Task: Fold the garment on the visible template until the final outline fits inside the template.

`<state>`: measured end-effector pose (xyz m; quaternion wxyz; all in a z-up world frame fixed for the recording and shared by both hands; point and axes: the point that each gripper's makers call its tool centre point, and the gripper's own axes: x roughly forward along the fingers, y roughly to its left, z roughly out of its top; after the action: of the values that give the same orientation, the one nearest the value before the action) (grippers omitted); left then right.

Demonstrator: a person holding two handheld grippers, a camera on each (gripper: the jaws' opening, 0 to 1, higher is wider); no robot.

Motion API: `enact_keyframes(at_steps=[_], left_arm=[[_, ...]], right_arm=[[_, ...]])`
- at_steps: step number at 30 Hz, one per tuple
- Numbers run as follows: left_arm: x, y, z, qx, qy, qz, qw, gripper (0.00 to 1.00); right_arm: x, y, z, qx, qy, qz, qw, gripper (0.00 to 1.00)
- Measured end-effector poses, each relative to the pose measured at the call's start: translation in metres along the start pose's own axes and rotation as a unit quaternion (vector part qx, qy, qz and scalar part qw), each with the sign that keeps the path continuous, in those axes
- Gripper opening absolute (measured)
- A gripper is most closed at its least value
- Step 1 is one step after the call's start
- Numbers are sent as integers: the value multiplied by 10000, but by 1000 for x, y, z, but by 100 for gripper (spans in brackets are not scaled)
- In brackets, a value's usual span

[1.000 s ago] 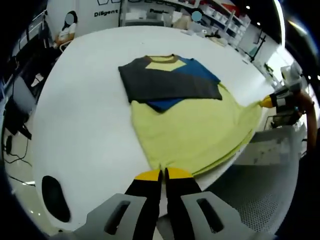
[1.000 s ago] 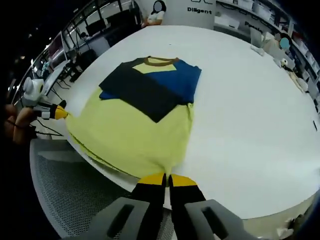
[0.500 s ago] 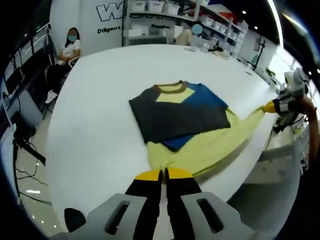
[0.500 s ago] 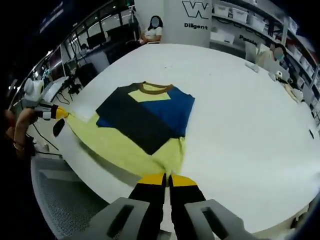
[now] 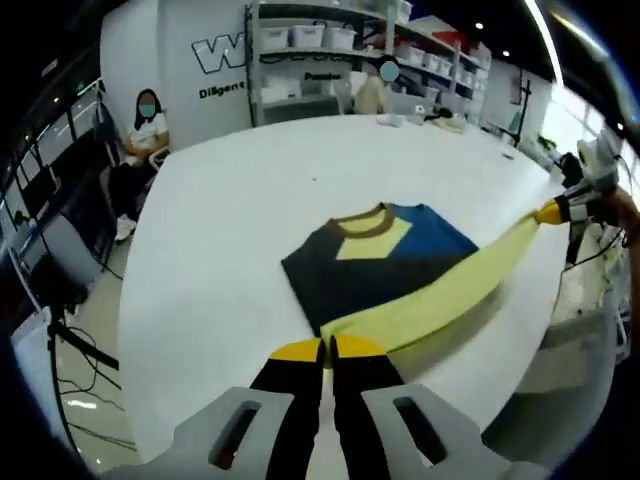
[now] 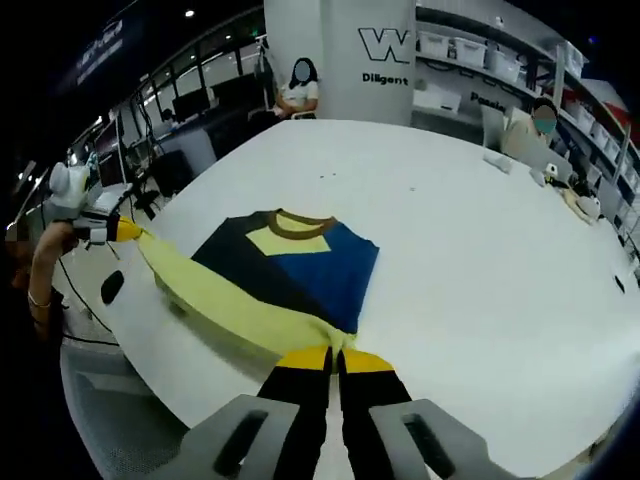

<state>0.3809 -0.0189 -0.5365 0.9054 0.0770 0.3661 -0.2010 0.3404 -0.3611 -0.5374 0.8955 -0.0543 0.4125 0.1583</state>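
Both tongs, left (image 5: pixel 327 348) and right (image 6: pixel 335 358), are clamped on the garment (image 5: pixel 400 275) hem, stretched above the white tabletop (image 5: pixel 230 210). Left gripper view shows the right tongs beyond the garment.

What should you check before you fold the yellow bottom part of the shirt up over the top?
1. Left gripper shut on the yellow hem: ok.
2. Right gripper shut on the hem's other corner: ok.
3. Hem lifted and stretched between both grippers, no sag: ok.
4. Sleeves already folded in over the shirt: ok.
5. Whole shirt on the white table, nothing hanging off the edge: ok.
6. Template outline visible under the shirt: cannot tell.
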Motion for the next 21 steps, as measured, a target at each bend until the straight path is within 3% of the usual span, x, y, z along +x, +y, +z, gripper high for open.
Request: enact_keyframes(at_steps=[7,17,21], left_arm=[[15,11,30,120,-165,86,9998,0],[35,30,60,100,-273,208,9994,0],[48,40,71,143,-347,423,9984,0]], right_arm=[[8,-11,26,-10,-172,-111,9998,0],[25,-26,62,34,-352,-171,9992,0],[38,-32,76,48,-422,-203,9989,0]])
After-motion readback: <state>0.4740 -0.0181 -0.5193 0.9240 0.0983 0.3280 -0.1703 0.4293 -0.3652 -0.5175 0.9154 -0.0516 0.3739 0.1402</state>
